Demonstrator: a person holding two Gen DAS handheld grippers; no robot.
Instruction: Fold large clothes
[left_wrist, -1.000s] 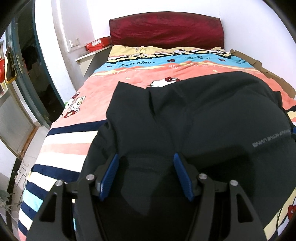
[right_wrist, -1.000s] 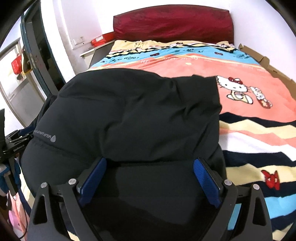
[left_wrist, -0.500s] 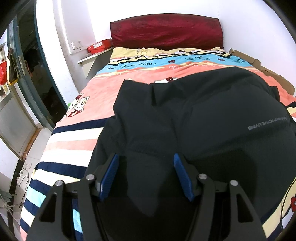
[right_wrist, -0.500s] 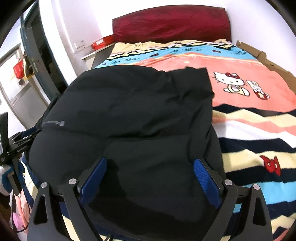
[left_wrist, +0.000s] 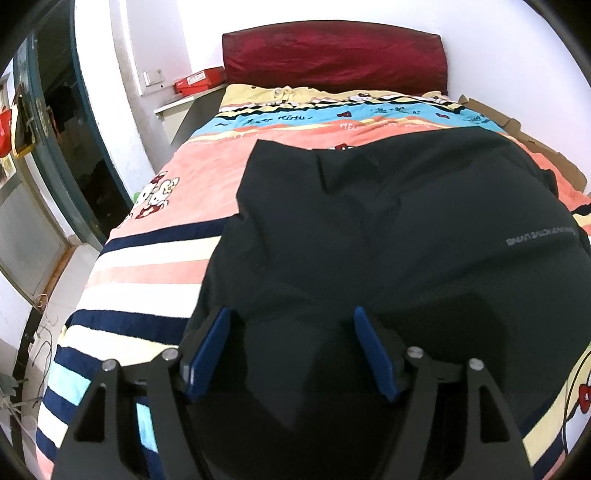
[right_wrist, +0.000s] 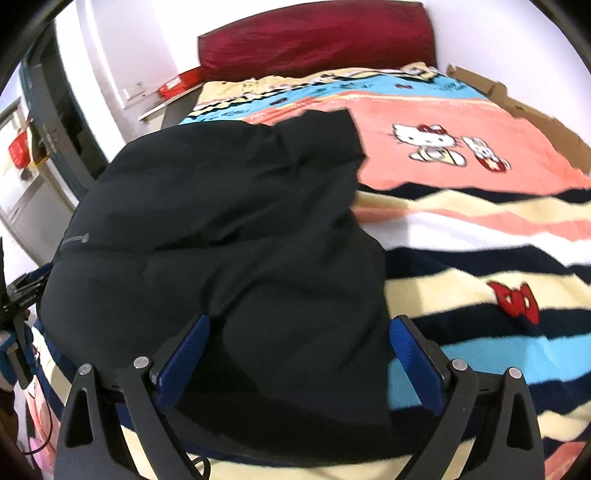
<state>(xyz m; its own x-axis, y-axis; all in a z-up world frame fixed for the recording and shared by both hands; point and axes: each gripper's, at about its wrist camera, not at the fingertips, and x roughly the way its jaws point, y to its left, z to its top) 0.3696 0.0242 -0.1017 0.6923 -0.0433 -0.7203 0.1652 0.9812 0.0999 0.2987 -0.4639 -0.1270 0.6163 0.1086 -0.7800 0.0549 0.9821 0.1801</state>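
Observation:
A large black padded jacket (left_wrist: 388, 229) lies on the striped blanket of the bed, with small grey lettering near its right side. It also shows in the right wrist view (right_wrist: 229, 236), bunched and folded over itself. My left gripper (left_wrist: 291, 325) is open, its blue pads over the jacket's near edge. My right gripper (right_wrist: 299, 336) is open wide over the jacket's near right part. Neither holds cloth.
The bed (left_wrist: 155, 266) has a cartoon-cat blanket and a dark red headboard (left_wrist: 332, 55). A shelf with a red box (left_wrist: 199, 79) stands at its far left. A door and floor lie left. Flattened cardboard (right_wrist: 517, 107) runs along the bed's right side.
Both grippers have pulled back and risen slightly. The right wrist view has swung right, showing more blanket. The jacket's far edge sits further up the bed.

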